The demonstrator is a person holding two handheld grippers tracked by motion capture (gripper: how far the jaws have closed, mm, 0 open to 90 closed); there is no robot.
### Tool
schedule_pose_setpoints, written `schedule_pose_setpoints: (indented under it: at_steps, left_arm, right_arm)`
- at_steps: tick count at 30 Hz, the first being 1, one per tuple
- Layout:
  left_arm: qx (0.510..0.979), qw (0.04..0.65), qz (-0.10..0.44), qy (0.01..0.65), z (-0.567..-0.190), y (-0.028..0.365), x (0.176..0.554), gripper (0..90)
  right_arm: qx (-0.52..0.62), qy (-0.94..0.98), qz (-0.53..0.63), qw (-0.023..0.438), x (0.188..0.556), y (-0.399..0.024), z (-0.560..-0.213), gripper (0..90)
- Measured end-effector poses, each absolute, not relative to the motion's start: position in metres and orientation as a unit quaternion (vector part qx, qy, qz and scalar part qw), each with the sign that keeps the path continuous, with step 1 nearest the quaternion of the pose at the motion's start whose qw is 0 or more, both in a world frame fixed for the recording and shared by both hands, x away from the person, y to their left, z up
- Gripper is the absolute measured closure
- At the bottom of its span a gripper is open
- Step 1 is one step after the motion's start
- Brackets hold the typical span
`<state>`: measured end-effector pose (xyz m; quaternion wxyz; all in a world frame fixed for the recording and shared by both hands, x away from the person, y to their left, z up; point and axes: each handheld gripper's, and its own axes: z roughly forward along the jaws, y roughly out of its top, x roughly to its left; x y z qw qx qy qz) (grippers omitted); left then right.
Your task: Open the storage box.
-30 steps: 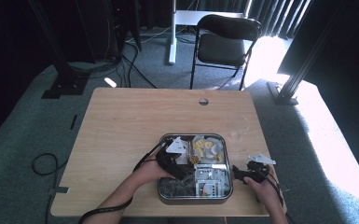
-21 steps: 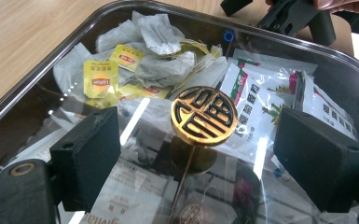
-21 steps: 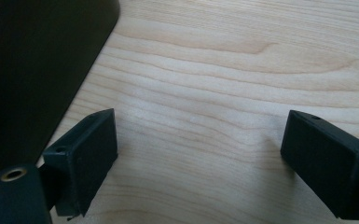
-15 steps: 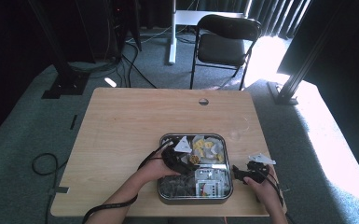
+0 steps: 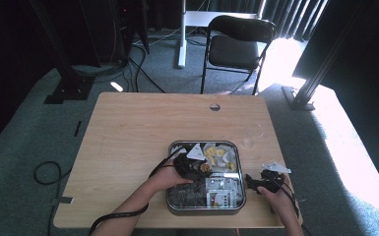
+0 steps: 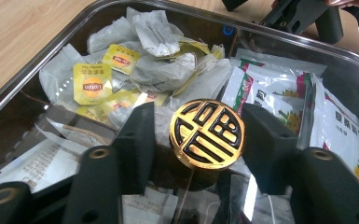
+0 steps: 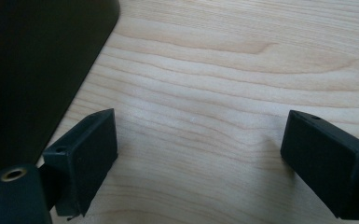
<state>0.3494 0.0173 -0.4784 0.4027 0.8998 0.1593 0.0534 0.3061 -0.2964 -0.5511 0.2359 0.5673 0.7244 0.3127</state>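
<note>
Left gripper (image 6: 207,135) has just been closing around gold-lidded jar (image 6: 207,134) in tray (image 6: 23,79); pads not yet pressing. Next: pinch, lift. Right gripper (image 7: 200,154) spread, idling.

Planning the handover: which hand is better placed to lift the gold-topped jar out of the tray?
Left. The left gripper straddles the gold-topped jar, its jaws just closing in. The right gripper stands open over bare table.

Glossy gold lid (image 6: 207,133), steel tray (image 5: 173,147)
</note>
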Motion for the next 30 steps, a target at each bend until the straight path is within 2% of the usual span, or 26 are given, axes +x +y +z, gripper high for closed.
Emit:
schedule_pose_setpoints:
  at_steps: [3,5,17,30]
  left_arm:
    - [0.901,0.401,0.056,0.154,-0.478,0.015,0.348,57.8]
    - [0.9,0.403,0.053,0.158,-0.478,0.016,0.348,58.4]
    - [0.901,0.396,0.067,0.166,-0.472,0.014,0.345,58.9]
    - [0.891,0.411,0.084,0.172,-0.444,0.026,0.346,59.0]
  right_arm:
    - [0.567,0.724,0.313,0.236,0.306,-0.296,-0.551,10.2]
    - [0.567,0.724,0.313,0.236,0.306,-0.296,-0.551,10.2]
    - [0.567,0.725,0.312,0.236,0.306,-0.297,-0.551,10.2]
    - [0.566,0.725,0.313,0.237,0.306,-0.297,-0.551,10.2]
